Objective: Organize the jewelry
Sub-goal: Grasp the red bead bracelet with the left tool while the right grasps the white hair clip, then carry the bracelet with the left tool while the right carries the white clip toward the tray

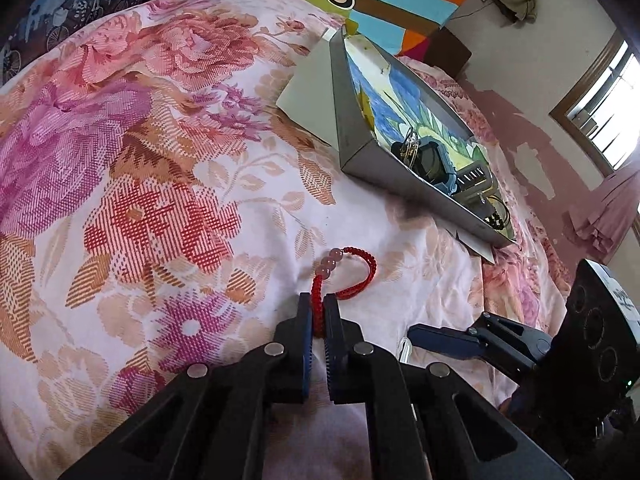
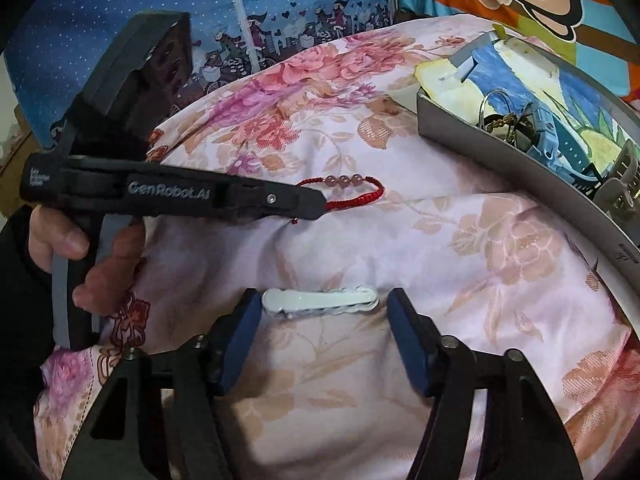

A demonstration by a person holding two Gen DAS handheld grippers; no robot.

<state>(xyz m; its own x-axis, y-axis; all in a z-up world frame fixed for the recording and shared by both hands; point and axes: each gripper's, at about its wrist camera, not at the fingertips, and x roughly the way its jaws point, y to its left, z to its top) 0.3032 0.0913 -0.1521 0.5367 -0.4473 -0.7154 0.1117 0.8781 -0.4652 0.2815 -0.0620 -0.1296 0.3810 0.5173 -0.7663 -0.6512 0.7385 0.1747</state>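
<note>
Two grippers work the bed: left gripper (image 1: pixel 318 316), lower centre, pinches the red bracelet (image 1: pixel 347 276), whose loose loop may snag; right gripper (image 2: pixel 320 312) gapes, empty, astride a white hair clip (image 2: pixel 320 300).

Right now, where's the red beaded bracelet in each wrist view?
Left wrist: red beaded bracelet sits lower centre on the floral bedspread, one end pinched in the left gripper.
Right wrist: red beaded bracelet sits left of centre, trailing from the left gripper tip, above the white hair clip.
Shared landmark: grey box holding jewelry, up and right of the bracelet in both.
</note>
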